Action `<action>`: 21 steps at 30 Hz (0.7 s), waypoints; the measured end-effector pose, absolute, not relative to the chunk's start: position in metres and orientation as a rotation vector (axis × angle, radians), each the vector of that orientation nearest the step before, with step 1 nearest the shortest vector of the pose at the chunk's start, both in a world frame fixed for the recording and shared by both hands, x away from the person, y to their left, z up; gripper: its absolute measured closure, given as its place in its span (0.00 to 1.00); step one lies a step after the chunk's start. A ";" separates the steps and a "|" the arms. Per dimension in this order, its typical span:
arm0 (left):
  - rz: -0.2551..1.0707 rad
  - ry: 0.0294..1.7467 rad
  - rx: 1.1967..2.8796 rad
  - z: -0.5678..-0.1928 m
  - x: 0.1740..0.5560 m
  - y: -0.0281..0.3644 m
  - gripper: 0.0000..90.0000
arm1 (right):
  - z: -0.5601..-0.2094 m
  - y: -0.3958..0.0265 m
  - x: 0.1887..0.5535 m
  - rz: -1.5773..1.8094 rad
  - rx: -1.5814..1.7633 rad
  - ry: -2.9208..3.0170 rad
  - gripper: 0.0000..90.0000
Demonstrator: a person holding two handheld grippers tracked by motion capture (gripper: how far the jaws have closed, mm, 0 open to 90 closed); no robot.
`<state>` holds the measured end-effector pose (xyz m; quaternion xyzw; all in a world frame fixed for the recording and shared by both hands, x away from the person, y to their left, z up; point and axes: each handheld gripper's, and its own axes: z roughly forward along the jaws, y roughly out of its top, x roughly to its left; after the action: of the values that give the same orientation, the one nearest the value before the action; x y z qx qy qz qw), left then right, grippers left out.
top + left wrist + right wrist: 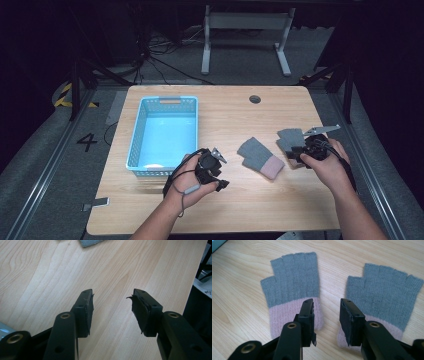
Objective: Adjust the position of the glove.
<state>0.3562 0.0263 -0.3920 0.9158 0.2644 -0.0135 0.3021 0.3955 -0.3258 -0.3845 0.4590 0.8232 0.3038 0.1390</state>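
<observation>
On table: 2 grey-pink fingerless gloves (292,290)

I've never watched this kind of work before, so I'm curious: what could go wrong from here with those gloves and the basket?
The right gripper hangs open over the gap between the two gloves, so it might snag both cuffs or neither. The knit fabric lies flat on the table, so the jaws could slide over it. The left gripper, open and beside the blue basket, could bump its wall.
</observation>
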 end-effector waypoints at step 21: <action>-0.029 0.697 2.415 -0.387 0.356 0.029 0.58 | -0.367 -0.298 0.414 0.927 1.237 2.452 0.65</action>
<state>0.3557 0.0293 -0.3872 0.9138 0.2637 -0.0111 0.3086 0.4143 -0.2975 -0.3673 0.4235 0.8398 0.3173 0.1213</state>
